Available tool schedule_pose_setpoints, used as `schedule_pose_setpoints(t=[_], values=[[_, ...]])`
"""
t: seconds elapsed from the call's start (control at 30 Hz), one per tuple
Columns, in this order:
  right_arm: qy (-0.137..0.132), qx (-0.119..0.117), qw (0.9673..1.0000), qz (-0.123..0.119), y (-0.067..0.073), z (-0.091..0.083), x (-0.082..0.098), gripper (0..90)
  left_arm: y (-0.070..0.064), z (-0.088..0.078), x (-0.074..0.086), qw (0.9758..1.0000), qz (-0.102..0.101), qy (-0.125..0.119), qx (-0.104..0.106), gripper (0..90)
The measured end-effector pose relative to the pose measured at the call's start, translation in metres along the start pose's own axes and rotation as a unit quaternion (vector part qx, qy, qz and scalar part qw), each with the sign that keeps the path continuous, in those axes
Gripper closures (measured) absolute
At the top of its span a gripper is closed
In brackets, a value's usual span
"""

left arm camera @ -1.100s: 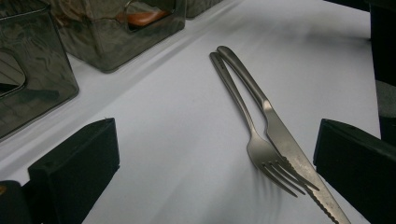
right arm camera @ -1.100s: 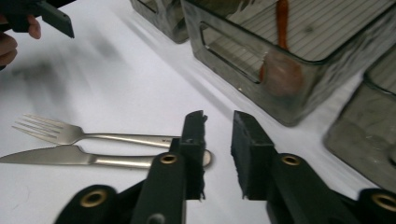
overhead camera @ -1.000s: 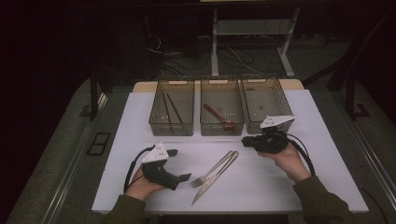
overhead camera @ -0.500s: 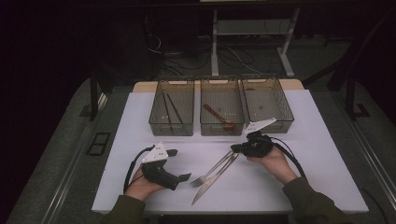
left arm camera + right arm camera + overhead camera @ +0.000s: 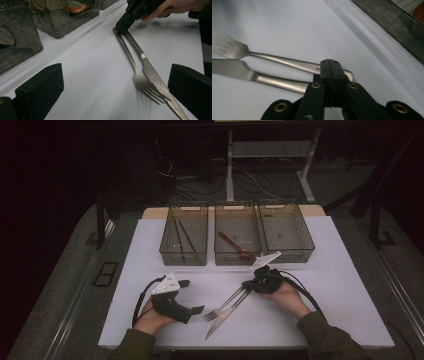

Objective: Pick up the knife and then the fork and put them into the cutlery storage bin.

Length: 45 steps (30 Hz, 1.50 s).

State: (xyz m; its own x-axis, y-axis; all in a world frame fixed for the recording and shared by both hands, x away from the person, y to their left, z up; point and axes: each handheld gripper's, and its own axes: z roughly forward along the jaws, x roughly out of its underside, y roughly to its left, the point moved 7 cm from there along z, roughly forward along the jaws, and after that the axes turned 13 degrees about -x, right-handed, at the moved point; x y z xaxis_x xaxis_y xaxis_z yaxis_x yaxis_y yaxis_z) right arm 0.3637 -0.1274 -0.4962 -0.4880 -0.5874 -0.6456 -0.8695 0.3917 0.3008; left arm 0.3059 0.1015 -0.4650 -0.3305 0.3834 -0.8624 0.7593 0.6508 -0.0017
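A steel fork (image 5: 222, 306) and a serrated knife (image 5: 226, 316) lie side by side on the white table, handles pointing to the far right. My right gripper (image 5: 246, 285) is shut, jaws pressed flat together, its tip resting at the handle ends; nothing sits between the jaws. In the right gripper view the shut tip (image 5: 330, 65) lies over the fork (image 5: 274, 58) handle, the knife (image 5: 262, 78) beside it. My left gripper (image 5: 191, 296) rests open on the table, left of the cutlery. In the left gripper view its jaws stand wide, with the fork (image 5: 140, 80) and knife (image 5: 155, 77) ahead.
Three clear bins stand in a row at the back: the left bin (image 5: 183, 262) holds dark chopsticks (image 5: 183, 237), the middle bin (image 5: 238, 262) a red-brown spoon (image 5: 234, 243), and the right bin (image 5: 300, 247) looks bare. The table's front edge lies just beyond both wrists.
The right gripper has come left and down from in front of the right bin to the ends of the cutlery handles. The left gripper has stayed put.
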Motion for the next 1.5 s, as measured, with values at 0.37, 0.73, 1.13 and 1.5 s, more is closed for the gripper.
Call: schedule_pose_setpoints(t=[0.37, 0.73, 1.13, 1.5], values=[[0.016, 0.012, 0.9998, -0.01, 0.003, 0.0, 0.0, 88.8, 0.0, 0.0, 0.0, 1.0, 0.0, 0.0, 0.001, 0.0], [0.036, 0.002, 0.9993, -0.01, 0.007, 0.0, 0.002, 88.8, -0.001, 0.0, 0.0, 1.0, 0.0, -0.001, 0.001, 0.0], [0.068, 0.009, 0.9973, -0.027, 0.011, -0.007, 0.011, 88.9, -0.001, 0.0, -0.001, 1.0, -0.001, -0.002, 0.001, 0.0], [0.084, 0.008, 0.9962, -0.022, 0.014, -0.021, 0.026, 88.9, -0.001, 0.0, -0.001, 1.0, 0.001, -0.002, 0.001, 0.0]])
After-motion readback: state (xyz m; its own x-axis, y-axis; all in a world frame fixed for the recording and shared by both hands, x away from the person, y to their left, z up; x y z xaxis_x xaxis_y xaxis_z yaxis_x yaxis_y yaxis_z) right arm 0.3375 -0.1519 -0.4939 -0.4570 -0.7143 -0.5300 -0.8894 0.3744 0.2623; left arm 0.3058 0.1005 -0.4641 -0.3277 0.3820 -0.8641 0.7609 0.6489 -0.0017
